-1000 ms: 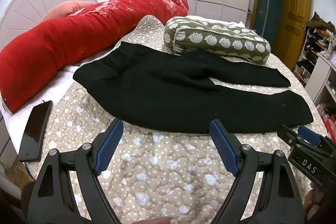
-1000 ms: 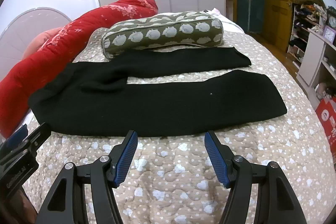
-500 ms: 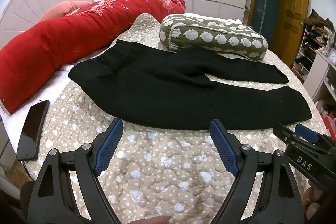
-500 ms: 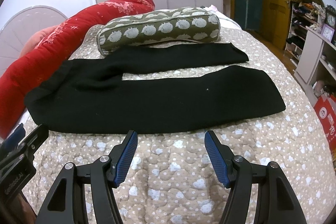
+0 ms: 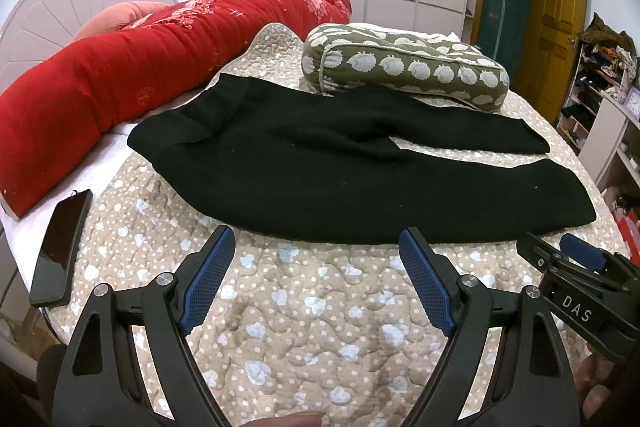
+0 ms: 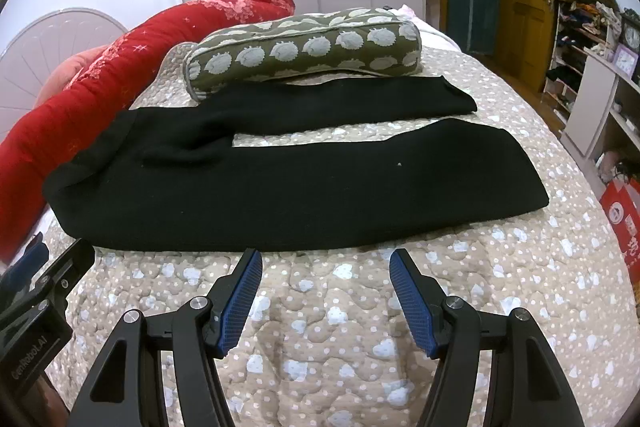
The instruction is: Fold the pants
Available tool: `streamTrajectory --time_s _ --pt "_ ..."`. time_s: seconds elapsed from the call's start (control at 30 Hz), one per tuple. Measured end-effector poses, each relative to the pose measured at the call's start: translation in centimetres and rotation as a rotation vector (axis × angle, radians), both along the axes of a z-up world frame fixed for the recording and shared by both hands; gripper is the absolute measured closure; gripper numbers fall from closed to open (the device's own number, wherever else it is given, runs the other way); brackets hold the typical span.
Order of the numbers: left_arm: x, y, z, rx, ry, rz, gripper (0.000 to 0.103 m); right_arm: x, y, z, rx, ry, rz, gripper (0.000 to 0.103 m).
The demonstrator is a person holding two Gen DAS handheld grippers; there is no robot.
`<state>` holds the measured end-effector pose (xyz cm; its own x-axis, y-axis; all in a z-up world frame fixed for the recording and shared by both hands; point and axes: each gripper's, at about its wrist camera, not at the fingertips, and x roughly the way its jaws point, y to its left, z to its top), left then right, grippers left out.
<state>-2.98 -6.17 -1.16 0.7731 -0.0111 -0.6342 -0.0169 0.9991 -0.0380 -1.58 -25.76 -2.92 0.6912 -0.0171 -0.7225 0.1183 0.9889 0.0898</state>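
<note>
The black pants [image 6: 280, 187] lay flat just before the green bolster [image 6: 304, 47], legs spread. Short of the near hem, the left gripper [image 5: 316, 259] and right gripper [image 6: 326, 279] hovered spread wide, empty, probably lining up a grasp.

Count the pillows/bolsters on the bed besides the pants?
3: a long red bolster along the headboard side, a pink pillow partly hidden behind it, and a green patterned bolster beyond the pants' far leg.
</note>
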Motion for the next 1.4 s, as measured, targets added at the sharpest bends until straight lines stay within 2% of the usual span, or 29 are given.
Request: streamTrajectory --time_s 0.67,0.9,1.03,1.4 --pt "-0.1 -0.1 -0.1 0.004 0.001 -0.002 0.019 -0.2 0.1 0.3 -0.008 -0.004 0.0 0.039" --pt "0.1 -0.2 -0.5 -0.007 0.019 0.005 0.019 -0.5 -1.7 -0.1 -0.022 -0.001 -0.038 0.039" --pt "0.5 -0.1 -0.8 -0.01 0.032 0.006 0.019 -0.3 -3.2 -0.8 0.03 0.024 -0.064 0.039" --pt "1.1 0.6 -1.2 -0.023 0.046 0.016 0.019 0.3 -2.7 -0.9 0.009 0.029 -0.045 0.039"
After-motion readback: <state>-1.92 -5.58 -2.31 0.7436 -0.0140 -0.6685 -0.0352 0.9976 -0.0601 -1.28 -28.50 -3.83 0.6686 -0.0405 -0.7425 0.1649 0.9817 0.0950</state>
